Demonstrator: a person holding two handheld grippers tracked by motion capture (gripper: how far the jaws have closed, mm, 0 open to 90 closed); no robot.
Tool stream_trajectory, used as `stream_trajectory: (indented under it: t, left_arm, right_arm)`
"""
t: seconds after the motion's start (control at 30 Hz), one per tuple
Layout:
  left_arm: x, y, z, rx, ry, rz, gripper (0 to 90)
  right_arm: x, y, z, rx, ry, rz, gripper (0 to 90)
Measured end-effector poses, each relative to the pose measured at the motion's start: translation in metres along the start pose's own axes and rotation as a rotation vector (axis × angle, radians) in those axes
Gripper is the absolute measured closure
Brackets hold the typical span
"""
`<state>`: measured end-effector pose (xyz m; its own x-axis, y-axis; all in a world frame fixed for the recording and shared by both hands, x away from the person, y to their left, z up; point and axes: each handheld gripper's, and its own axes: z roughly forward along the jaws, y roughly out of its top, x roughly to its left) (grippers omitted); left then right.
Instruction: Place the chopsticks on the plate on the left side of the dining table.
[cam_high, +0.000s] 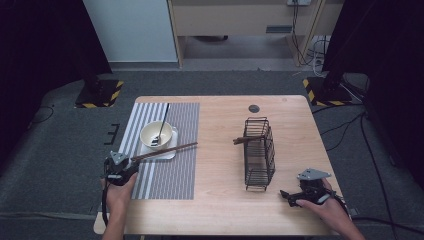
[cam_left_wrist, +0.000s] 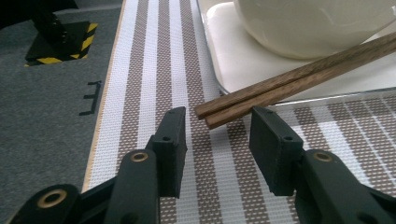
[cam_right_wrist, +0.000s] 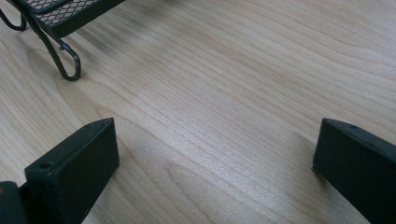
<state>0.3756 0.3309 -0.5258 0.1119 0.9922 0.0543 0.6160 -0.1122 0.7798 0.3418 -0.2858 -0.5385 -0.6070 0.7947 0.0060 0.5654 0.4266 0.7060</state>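
Note:
A pair of dark wooden chopsticks (cam_high: 165, 150) (cam_left_wrist: 289, 81) lies across the rim of a square white plate (cam_high: 170, 154) (cam_left_wrist: 243, 60) that carries a cream bowl (cam_high: 156, 135) (cam_left_wrist: 317, 23) with a dark-handled spoon (cam_high: 164, 120) in it. All of this rests on a striped placemat (cam_high: 170, 175) (cam_left_wrist: 154, 70). My left gripper (cam_high: 132, 161) (cam_left_wrist: 217, 114) sits low over the mat; the chopsticks' near ends lie between its jaw tips, with a gap on each side. My right gripper (cam_high: 285, 195) (cam_right_wrist: 217, 126) stands wide open over bare wood at the front right.
A black wire rack (cam_high: 260, 155) (cam_right_wrist: 60, 51) stands right of centre on the wooden table (cam_high: 220, 200), with another pair of chopsticks (cam_high: 247, 140) poking out of its left side. A round dark grommet (cam_high: 254, 108) sits near the far edge. Grey carpet surrounds the table.

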Motion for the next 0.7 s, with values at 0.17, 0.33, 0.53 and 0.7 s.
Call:
stream_trajectory:
  t: [0.17, 0.33, 0.53, 0.7]
  left_arm:
    - [0.0018, -0.0009, -0.0009, 0.002, 0.006, 0.002, 59.0]
    - [-0.0001, -0.0004, -0.0015, -0.004, 0.002, 0.012, 62.9]
    - [-0.0026, 0.0006, -0.0017, -0.006, -0.003, 0.022, 64.4]
    - [-0.0028, 0.0008, -0.0019, -0.008, -0.003, 0.023, 64.2]
  right_arm:
    - [0.0000, 0.0000, 0.0001, -0.001, -0.001, 0.000, 0.2]
    - [0.0000, 0.0000, 0.0000, -0.001, -0.001, 0.000, 0.2]
    - [0.0000, 0.0000, 0.0000, -0.001, -0.001, 0.000, 0.2]
    - [0.0000, 0.0000, 0.0001, -0.001, -0.001, 0.000, 0.2]
